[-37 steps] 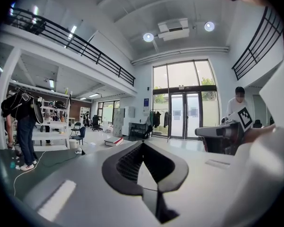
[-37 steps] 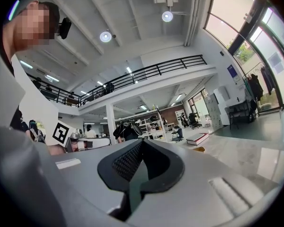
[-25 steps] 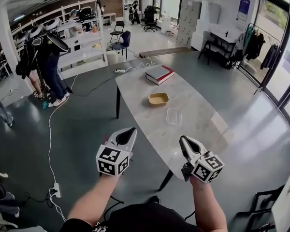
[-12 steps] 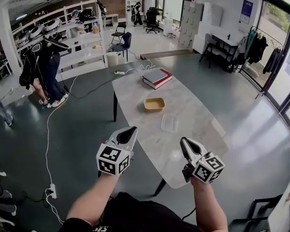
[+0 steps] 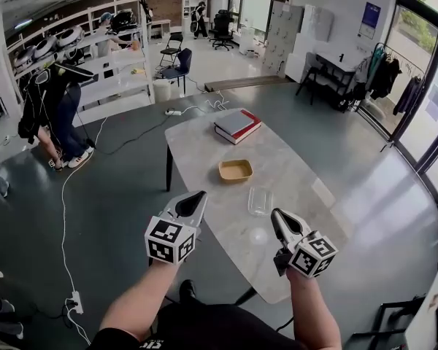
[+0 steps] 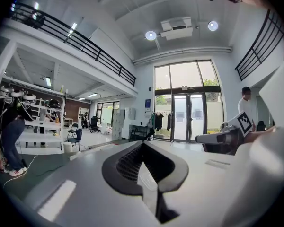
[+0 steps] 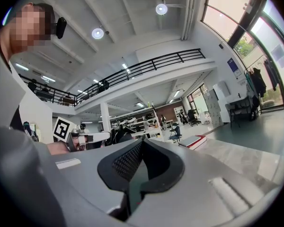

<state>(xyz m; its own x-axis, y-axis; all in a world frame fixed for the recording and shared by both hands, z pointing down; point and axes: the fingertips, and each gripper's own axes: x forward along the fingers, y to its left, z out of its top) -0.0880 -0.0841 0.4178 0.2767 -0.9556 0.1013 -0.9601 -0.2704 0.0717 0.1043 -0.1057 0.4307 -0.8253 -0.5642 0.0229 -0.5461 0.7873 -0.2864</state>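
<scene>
The right gripper (image 7: 141,143) has its jaws pressed together, with nothing between them. At 3 o'clock a red book (image 7: 193,141) lies on the worktop (image 7: 241,160). The left gripper (image 7: 87,137) is at 9 o'clock.

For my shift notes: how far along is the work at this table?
Nothing looks done: the clear container, tan tray and book lie untouched on the table. In hand: nothing; left gripper and right gripper hover by its near edge, jaws shut, empty. Left: all the handling.
</scene>
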